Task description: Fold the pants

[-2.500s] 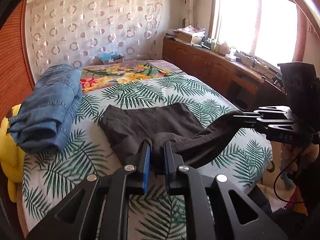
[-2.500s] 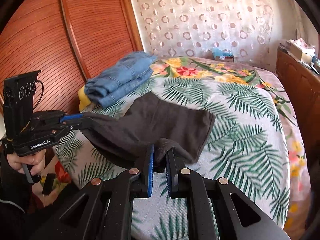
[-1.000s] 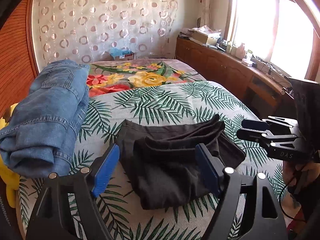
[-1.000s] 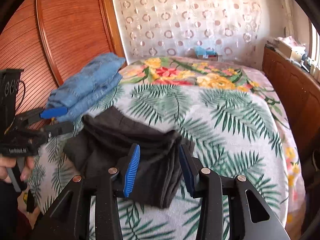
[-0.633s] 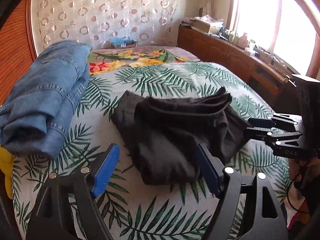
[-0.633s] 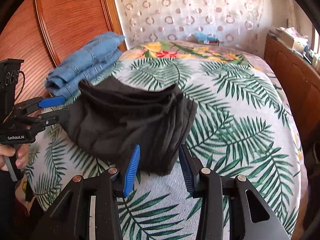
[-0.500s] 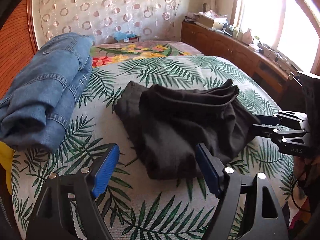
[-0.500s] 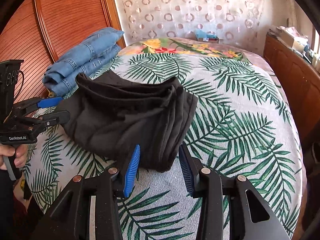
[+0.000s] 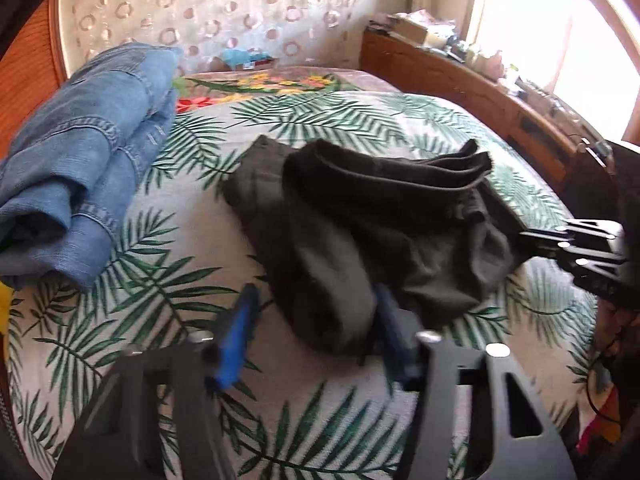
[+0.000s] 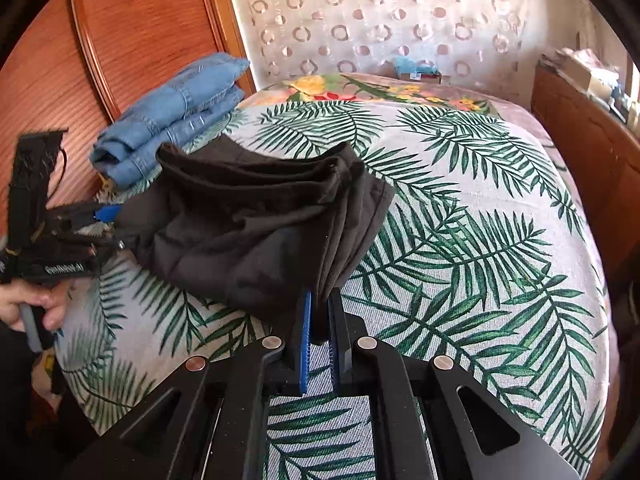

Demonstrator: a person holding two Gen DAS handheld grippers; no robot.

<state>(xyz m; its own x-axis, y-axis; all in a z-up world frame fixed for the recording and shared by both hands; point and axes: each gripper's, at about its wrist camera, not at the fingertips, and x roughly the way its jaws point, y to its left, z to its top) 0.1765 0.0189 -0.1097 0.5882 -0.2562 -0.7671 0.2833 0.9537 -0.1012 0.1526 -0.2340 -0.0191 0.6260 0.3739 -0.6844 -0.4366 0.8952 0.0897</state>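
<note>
Your right gripper (image 10: pixel 318 334) is pinching the black pants (image 10: pixel 256 232) on the bed (image 10: pixel 480 240); your left gripper (image 9: pixel 312 332) is half open, jaws just closing around their other corner.

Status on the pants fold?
Black pants already doubled over on the bed. Right gripper has just closed on their near edge; left gripper has been closing around the other end, not yet pinching. Next fold remains. Folded jeans sit aside.

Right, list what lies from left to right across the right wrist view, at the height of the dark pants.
Hand holding the left gripper → black pants, pinched at their near edge by the right gripper → bare palm-leaf bedspread → wooden cabinet.
</note>
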